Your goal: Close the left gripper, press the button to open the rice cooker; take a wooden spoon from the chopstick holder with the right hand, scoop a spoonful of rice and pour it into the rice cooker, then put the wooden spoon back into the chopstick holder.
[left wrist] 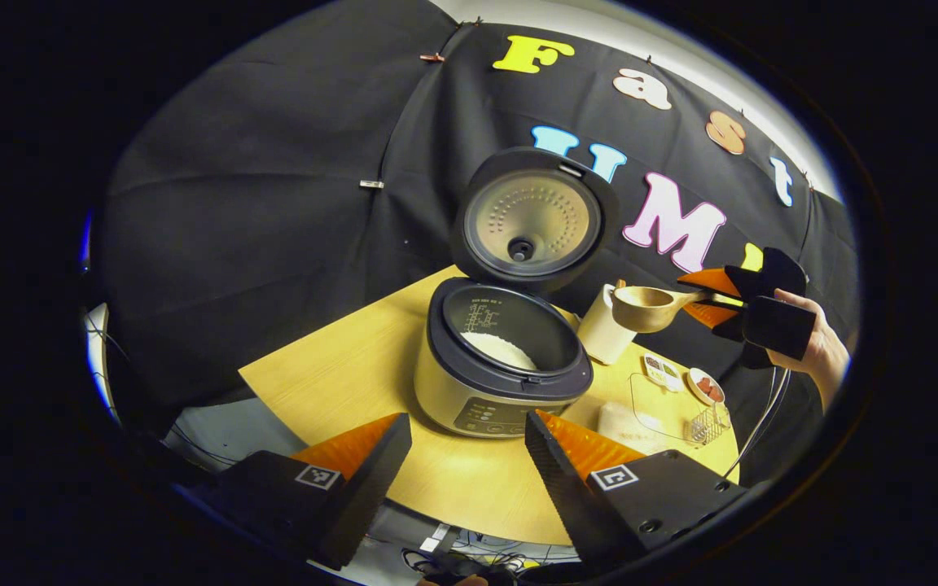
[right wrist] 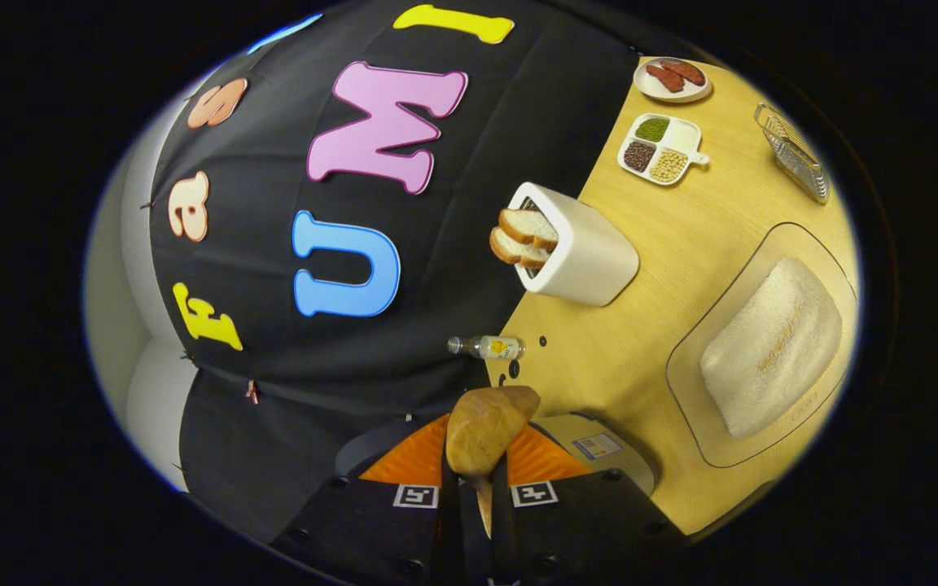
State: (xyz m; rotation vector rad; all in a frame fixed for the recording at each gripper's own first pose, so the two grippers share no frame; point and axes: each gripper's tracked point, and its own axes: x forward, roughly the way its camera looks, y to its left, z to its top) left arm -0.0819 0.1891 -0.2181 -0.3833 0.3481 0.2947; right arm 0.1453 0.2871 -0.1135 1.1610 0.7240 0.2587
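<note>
The rice cooker [left wrist: 501, 366] stands on the round wooden table with its lid [left wrist: 530, 220] swung up and white rice in the pot. My left gripper [left wrist: 467, 419] is open just in front of the cooker, holding nothing. To the cooker's right, my right gripper [left wrist: 721, 297] is shut on the handle of a wooden spoon [left wrist: 646, 308], held level in the air in front of the white chopstick holder [left wrist: 599, 334]. In the right gripper view, the spoon [right wrist: 489, 427] sticks out past my right gripper [right wrist: 485, 439], and the holder [right wrist: 591, 256] with other wooden utensils lies ahead.
A clear tray [right wrist: 697, 342] holds a mound of rice [right wrist: 770, 350]. Beyond it are a sectioned dish of beans [right wrist: 660, 150], a small plate [right wrist: 671, 77], a wire basket [right wrist: 791, 150] and a small bottle [right wrist: 489, 347] by the cloth wall. A hand [left wrist: 819, 350] holds the right gripper.
</note>
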